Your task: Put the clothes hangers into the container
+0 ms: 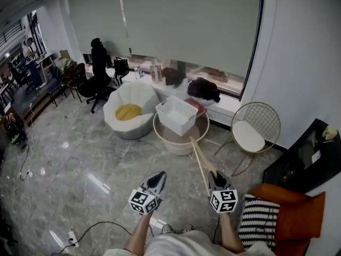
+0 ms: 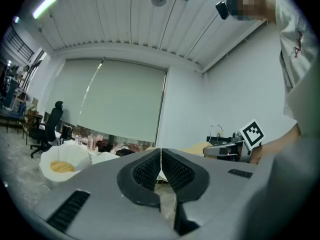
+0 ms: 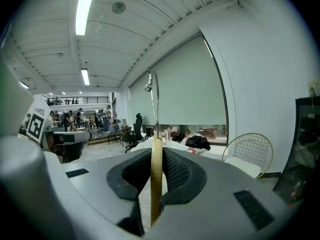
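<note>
The right gripper (image 1: pixel 214 176) has its jaws clamped on a wooden clothes hanger (image 3: pixel 156 181), which slants forward toward the white mesh basket (image 1: pixel 178 115) (tilted atop a round beige tub (image 1: pixel 181 144)) but is not yet in it. Beside it, the left gripper (image 1: pixel 159 177) is empty, its jaws pressed together.

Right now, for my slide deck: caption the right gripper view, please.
Right gripper clamping a wooden hanger upright, wire chair beyond.
</note>
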### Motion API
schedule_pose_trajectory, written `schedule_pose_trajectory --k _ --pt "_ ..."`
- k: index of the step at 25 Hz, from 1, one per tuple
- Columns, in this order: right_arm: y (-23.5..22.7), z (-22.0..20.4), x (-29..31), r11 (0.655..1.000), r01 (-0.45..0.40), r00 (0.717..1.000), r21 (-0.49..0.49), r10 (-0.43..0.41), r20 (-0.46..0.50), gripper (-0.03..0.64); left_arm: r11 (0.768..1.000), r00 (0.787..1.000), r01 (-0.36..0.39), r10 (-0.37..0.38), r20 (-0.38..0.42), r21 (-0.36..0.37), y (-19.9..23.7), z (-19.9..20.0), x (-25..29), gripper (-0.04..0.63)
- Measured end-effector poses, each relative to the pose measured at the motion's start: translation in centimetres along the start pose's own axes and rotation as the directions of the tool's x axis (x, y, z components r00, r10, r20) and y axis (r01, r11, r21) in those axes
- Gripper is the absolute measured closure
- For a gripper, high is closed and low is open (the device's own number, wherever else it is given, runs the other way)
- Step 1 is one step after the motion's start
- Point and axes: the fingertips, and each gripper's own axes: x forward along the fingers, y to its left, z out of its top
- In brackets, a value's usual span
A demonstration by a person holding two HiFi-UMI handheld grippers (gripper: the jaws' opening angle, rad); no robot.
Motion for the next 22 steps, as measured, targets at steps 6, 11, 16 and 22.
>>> schedule_pose_trajectory --k 6,11,16,22 --pt "0.0 -0.2 0.0 1.0 -0.006 1.0 0.002 0.006 -0.004 0.543 1.0 1.0 0.004 -0.004 -0.001 -0.004 -0.6 -0.3 0.3 0.565" --pt "-0.3 -0.3 0.0 1.0 -0.015 1.0 0.0 0.015 -0.01 0.543 1.0 1.0 -0.003 0.003 -0.008 -0.007 -0.8 -0.4 0.5 0.565" --pt "-0.3 -0.7 -0.5 0.999 -0.033 0.999 0.011 0.033 -0.008 0.543 1.0 1.0 -0.009 0.009 -0.009 -0.004 -1.5 -0.7 0.4 0.565" --pt "-0.7 -1.0 -1.4 0.999 -0.05 0.999 0.007 0.05 -0.002 0.543 1.0 1.0 -0.005 0.005 -0.02 -0.003 -3.2 -1.5 0.6 0.565"
